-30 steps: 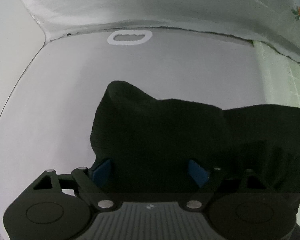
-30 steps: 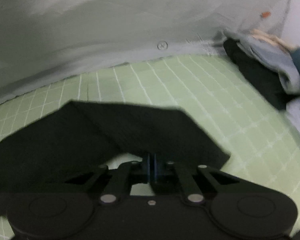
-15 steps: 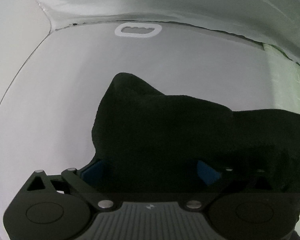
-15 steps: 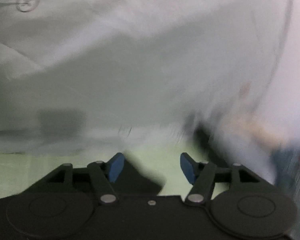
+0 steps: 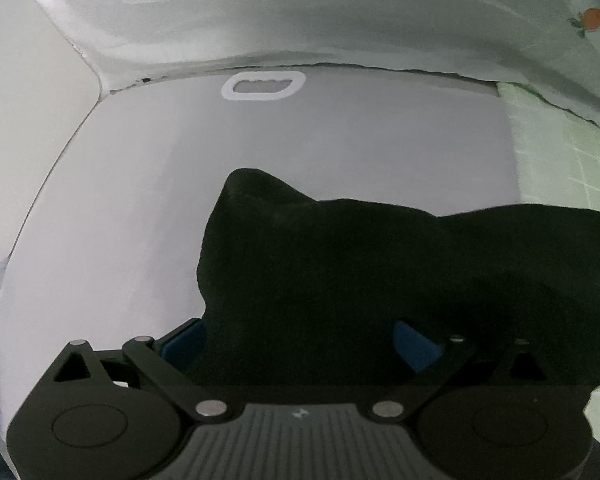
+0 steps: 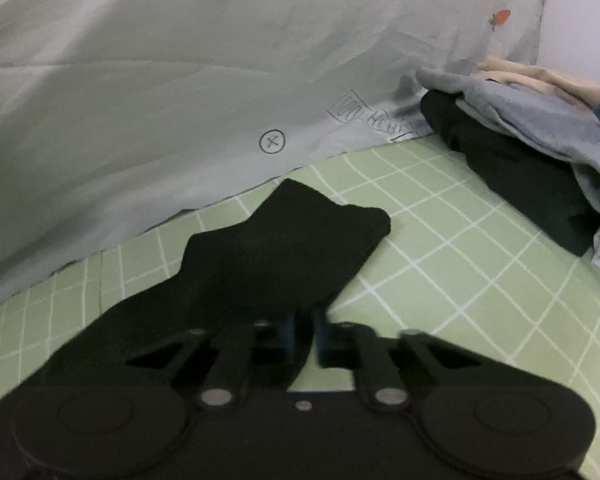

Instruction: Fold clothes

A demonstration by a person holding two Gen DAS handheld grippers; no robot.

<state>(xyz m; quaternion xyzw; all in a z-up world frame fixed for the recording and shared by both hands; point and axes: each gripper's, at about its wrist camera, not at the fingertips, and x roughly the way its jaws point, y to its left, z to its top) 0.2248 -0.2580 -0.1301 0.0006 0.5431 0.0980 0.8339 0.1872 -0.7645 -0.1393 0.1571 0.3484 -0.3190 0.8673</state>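
I am holding my left claw (image 5: 300,344) wide apart, its blue pads (image 5: 414,346) standing at either side of the black cloth (image 5: 340,272), which is bulging up between them and spilling off to the right. The pads are not pressing the fabric; whether they are touching its edges I cannot tell. Under this end of the cloth a grey board (image 5: 140,200) is lying, with a white handle slot (image 5: 263,85) at its far edge, and a pale sheet (image 5: 300,12) is rising behind it.

My right claw (image 6: 304,334) is nearly closed, its fingers (image 6: 324,336) pinching the near edge of the same cloth (image 6: 276,256). From there the fabric is stretching away from me, lying flat across the green checked mat (image 6: 480,280), its far corner ending near the sheet (image 6: 180,80). A pile of clothes (image 6: 532,140) is sitting well apart at the right, on the mat's far side.
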